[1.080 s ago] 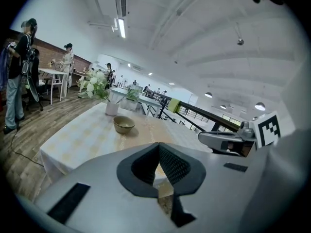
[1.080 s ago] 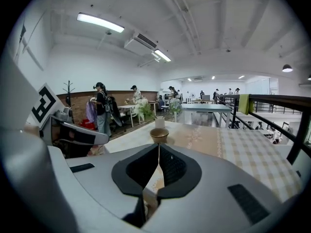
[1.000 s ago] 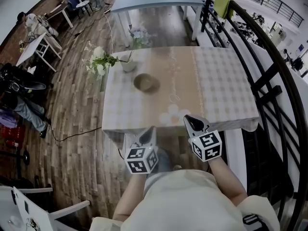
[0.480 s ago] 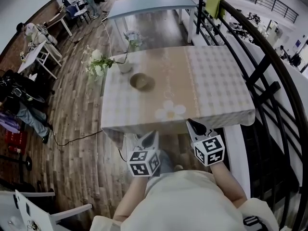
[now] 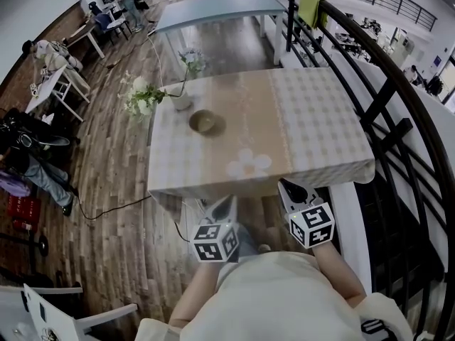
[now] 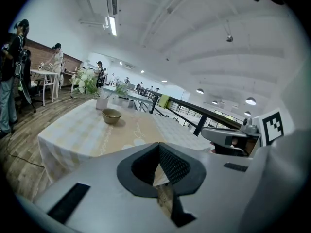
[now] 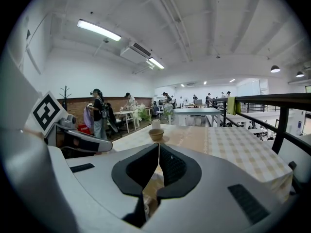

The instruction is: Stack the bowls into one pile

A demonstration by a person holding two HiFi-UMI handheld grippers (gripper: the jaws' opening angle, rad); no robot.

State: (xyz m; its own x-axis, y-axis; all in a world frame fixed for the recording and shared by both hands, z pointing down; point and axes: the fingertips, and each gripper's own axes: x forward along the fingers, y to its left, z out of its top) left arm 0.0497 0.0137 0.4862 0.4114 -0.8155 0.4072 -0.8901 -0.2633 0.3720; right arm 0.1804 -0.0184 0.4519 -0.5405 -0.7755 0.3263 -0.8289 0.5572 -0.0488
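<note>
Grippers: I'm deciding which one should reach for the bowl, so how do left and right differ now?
The right gripper points straight at the bowl; the left gripper points past it, to the bowl's right. The left gripper's view is tilted; the right gripper's is level. Both are shut and empty, at the table's near side.

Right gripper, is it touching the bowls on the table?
Apart. Head view shows the right gripper at the tablecloth's near edge, bare cloth between it and the bowls.
</note>
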